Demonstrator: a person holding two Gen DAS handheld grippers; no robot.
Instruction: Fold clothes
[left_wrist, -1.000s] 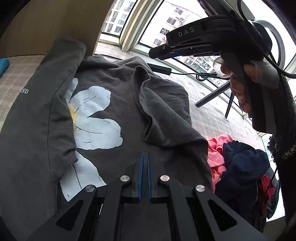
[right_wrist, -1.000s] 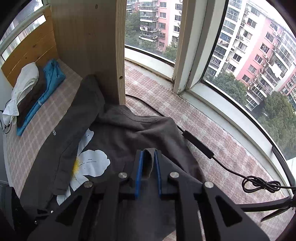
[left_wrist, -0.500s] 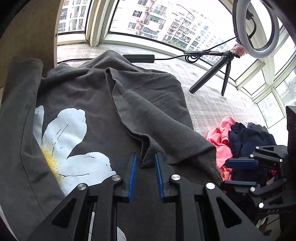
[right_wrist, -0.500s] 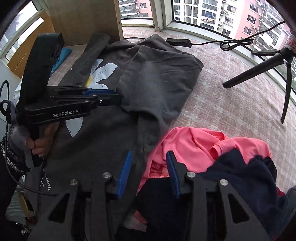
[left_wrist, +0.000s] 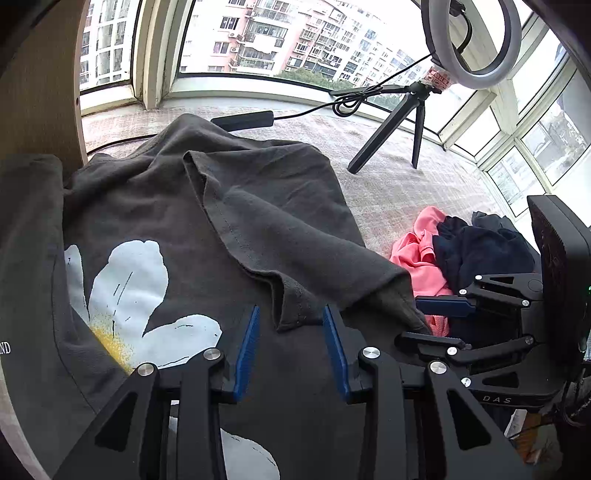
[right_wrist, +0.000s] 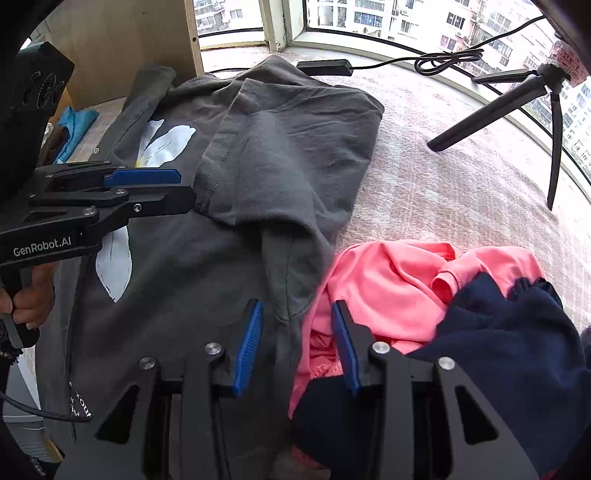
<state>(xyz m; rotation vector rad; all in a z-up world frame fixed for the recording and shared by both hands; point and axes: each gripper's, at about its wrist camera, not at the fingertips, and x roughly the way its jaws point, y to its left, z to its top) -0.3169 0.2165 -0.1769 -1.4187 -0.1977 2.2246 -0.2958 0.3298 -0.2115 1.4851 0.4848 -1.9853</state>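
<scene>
left gripper agape, right gripper too (empty), over grey T-shirt

The left claw hangs wide apart over a dark grey T-shirt, a folded sleeve corner lying between its blue pads. Left of it sits the white flower print; to its right, the other claw, pink garment and navy garment.
</scene>
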